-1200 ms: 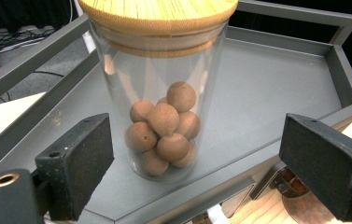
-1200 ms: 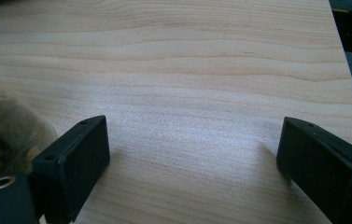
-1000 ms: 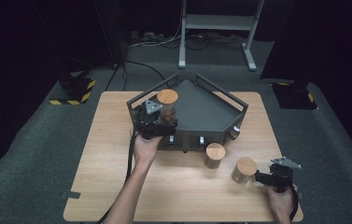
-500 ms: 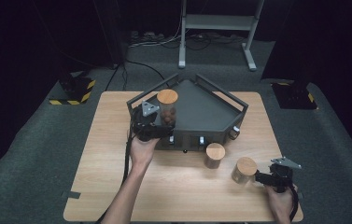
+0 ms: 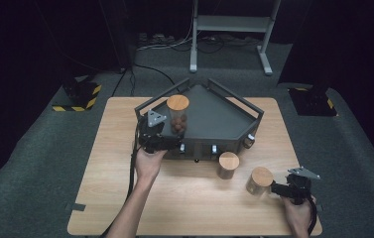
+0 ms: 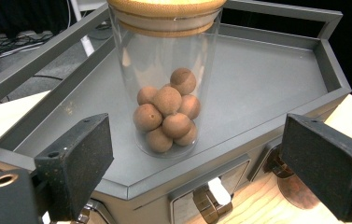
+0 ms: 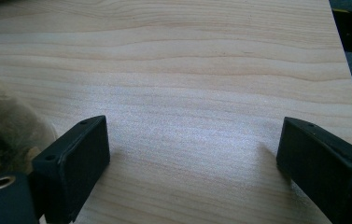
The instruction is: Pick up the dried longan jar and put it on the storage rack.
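1. Now the left tool (image 5: 160, 130), jaws spread wide and empty, faces the tall clear glass jar of brown balls with a bamboo lid (image 6: 166, 77).
2. That jar stands upright on the dark grey angular tray (image 6: 276, 79), dead ahead between the jaws.
3. Right tool (image 5: 280, 189), also wide open, sits well apart.

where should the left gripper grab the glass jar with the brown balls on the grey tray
Grip the jar on its straight glass wall, around the brown balls and below the wooden lid. Come level from the tray's front edge, where the open left gripper already faces it; the jar stands upright, so the sides are parallel.
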Available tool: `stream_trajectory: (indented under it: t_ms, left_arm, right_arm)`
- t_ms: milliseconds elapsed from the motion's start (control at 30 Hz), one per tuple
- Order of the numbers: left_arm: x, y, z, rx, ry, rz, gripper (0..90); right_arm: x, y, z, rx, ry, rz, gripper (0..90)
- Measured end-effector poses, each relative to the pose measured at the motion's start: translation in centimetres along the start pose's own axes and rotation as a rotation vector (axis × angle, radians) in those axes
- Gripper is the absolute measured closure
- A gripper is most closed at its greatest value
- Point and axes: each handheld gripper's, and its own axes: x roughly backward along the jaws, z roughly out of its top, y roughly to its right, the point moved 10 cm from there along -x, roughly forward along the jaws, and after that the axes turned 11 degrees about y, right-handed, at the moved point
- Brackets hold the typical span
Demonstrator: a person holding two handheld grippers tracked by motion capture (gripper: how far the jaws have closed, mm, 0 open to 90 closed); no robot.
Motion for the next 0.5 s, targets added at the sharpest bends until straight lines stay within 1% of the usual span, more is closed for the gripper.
stream_trajectory:
  t_ms: [133, 167, 200, 233, 267, 300, 333, 367, 500]
  left_arm:
    - [0.3, -0.2, 0.0, 0.004, 0.002, 0.0, 9.2]
    - [0.4, -0.2, -0.1, -0.001, -0.002, -0.001, 9.2]
    - [0.4, -0.3, -0.1, 0.006, 0.003, 0.001, 9.2]
    - [0.5, -0.3, -0.2, 0.002, 0.0, 0.0, 9.2]
    - [0.6, -0.4, -0.2, 0.006, 0.002, 0.001, 9.2]
    - [0.6, -0.5, -0.3, 0.007, 0.002, 0.002, 9.2]
    - [0.7, -0.5, -0.3, 0.015, 0.005, 0.004, 9.2]
    - [0.8, -0.7, -0.4, 0.01, 0.0, 0.005, 9.2]
    - [1.1, -1.1, -0.7, 0.015, 0.002, 0.012, 9.2]
  right_arm:
    - [0.0, 0.0, 0.0, 0.0, 0.0, 0.0, 8.9]
    - [0.0, 0.0, 0.0, 0.0, 0.0, 0.0, 8.9]
    - [0.0, 0.0, 0.0, -0.002, 0.0, 0.0, 8.9]
    - [0.0, 0.0, 0.0, -0.002, -0.001, 0.0, 8.9]
    - [0.0, 0.0, 0.0, 0.0, 0.0, 0.0, 8.9]
    - [0.0, 0.0, 0.0, -0.002, -0.001, 0.0, 8.9]
    - [0.0, 0.0, 0.0, -0.002, -0.001, 0.0, 8.9]
    - [0.0, 0.0, 0.0, -0.002, -0.001, -0.001, 8.9]
    - [0.0, 0.0, 0.0, 0.0, 0.0, 0.0, 8.9]
